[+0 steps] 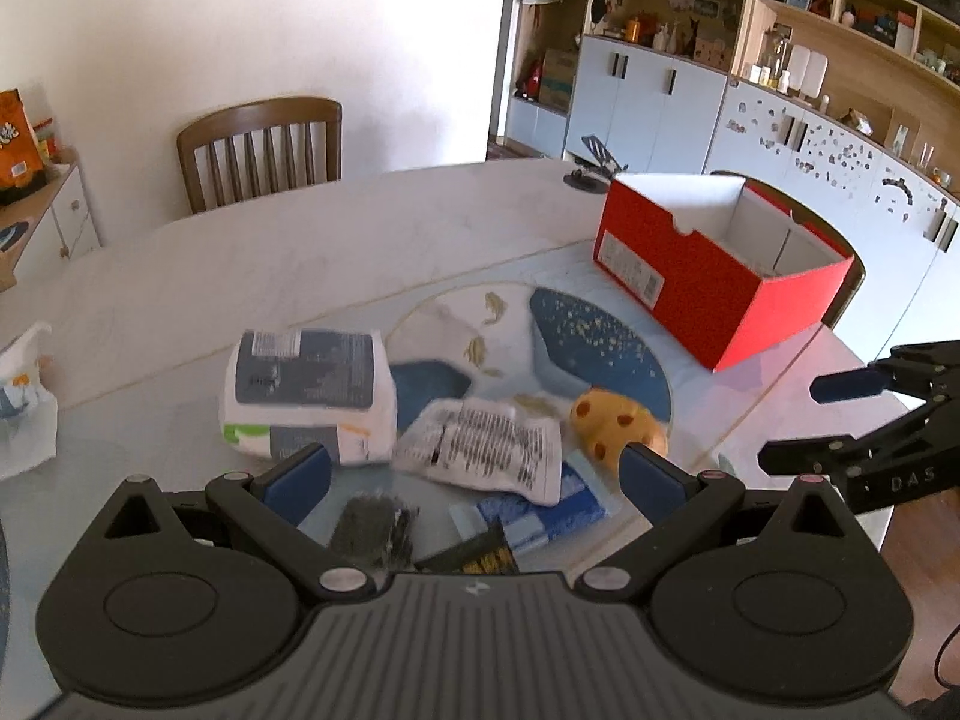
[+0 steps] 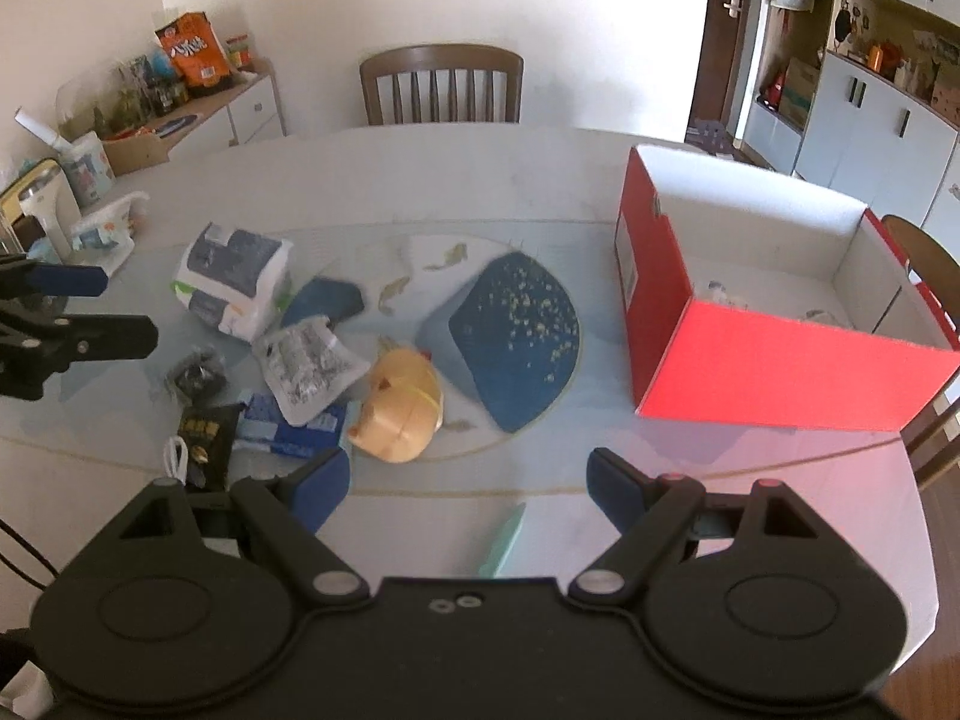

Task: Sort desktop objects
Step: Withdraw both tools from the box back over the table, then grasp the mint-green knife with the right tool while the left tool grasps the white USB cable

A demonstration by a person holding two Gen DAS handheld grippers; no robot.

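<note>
Your left gripper hangs low over the near end of the clutter with its blue-padded jaws spread wide and nothing between them; your right gripper hovers over bare table near the front edge, jaws equally wide and empty. The things to sort lie in a loose heap on the patterned mat: a white and grey soft pack farthest left, a crinkled white sachet covered in printed lines too blurred to read, a yellow plush toy beside it, a blue and white packet under the sachet, and a black packet with gold lettering (illegible). The red box stands open to the right, well apart from the heap, a white label on its end wall unreadable. Between heap and box the mat lies open.
</note>
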